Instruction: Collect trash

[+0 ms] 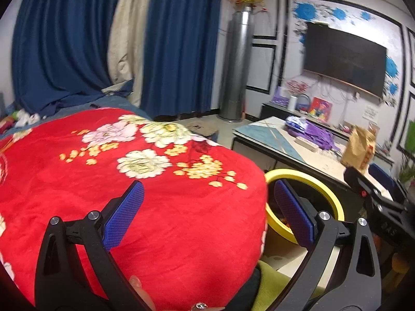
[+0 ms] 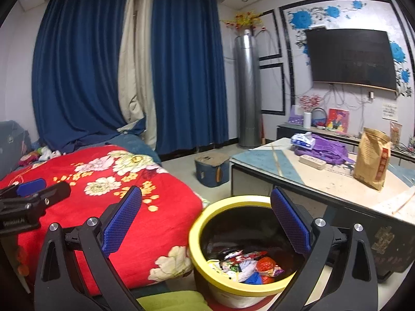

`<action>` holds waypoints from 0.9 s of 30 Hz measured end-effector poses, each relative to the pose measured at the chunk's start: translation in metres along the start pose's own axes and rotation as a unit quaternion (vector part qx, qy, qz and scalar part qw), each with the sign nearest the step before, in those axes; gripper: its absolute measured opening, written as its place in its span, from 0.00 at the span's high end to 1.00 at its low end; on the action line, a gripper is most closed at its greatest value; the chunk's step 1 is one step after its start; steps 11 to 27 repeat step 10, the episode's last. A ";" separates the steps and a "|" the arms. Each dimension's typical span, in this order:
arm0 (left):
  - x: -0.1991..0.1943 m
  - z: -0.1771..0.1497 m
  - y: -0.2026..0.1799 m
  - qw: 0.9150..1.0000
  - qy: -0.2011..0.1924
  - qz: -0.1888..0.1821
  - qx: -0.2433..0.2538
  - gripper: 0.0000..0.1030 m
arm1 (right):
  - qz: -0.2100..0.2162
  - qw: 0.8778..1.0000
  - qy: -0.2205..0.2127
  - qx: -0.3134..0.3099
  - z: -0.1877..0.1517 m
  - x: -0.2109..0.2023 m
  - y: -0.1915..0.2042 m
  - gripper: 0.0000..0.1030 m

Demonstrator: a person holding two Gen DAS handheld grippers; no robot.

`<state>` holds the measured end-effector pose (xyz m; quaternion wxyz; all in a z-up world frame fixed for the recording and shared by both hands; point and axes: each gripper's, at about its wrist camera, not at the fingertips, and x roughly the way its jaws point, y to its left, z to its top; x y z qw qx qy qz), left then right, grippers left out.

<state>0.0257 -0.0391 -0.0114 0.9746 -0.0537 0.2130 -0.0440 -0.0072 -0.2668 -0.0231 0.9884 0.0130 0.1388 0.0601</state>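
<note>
The right tongs (image 2: 206, 223) stand wide apart with nothing between their blue ribbed pads (image 2: 122, 220), and they hang directly above the near rim of the round yellow-rimmed waste bin with a dark inside (image 2: 197, 229), so the bin's mouth lies straight ahead and just below them. In its bottom sits a heap of crumpled coloured wrappers and bits of plastic (image 2: 246, 265), which is the trash already gathered. The left tongs (image 1: 206, 216) are likewise spread open and empty, held over the red blanket printed with white and yellow flowers (image 1: 155, 207) that covers the bed; from them the same bin (image 1: 334, 189) shows to the right, partly behind the right-hand pad. From the right wrist view the left tongs (image 2: 28, 189) appear at the far left, over the blanket. As a judgement, the next pickup depends on where loose litter remains: none is plain on the blanket near either tool, though small pale and coloured objects (image 2: 44, 153) lie at the far left end of the bed by the blue curtains, too small to identify. To the right, the low pale surface (image 2: 324, 178) carries a brown paper bag (image 2: 372, 162), a purple cloth bag (image 2: 328, 147) and a white power strip (image 2: 312, 161); the right tongs are the nearer to these.
</note>
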 end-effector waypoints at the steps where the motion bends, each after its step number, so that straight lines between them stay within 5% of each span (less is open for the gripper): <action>1: 0.000 0.003 0.008 1.000 0.005 0.013 -0.009 0.11 | 0.011 1.000 0.003 -0.002 0.004 0.003 0.008 0.06; 3: -0.002 0.011 0.035 0.999 0.025 0.035 -0.030 0.11 | 0.043 0.999 0.009 -0.015 0.013 0.011 0.028 0.06; 7: -0.024 0.018 0.122 0.988 0.038 0.140 -0.058 0.11 | 0.165 0.985 0.047 -0.028 0.037 0.045 0.114 0.06; 10: -0.054 0.011 0.214 0.955 0.060 0.274 -0.094 0.11 | 0.292 0.945 0.133 -0.061 0.038 0.081 0.235 0.06; 27: -0.054 0.011 0.214 0.955 0.060 0.274 -0.094 0.11 | 0.292 0.945 0.133 -0.061 0.038 0.081 0.235 0.06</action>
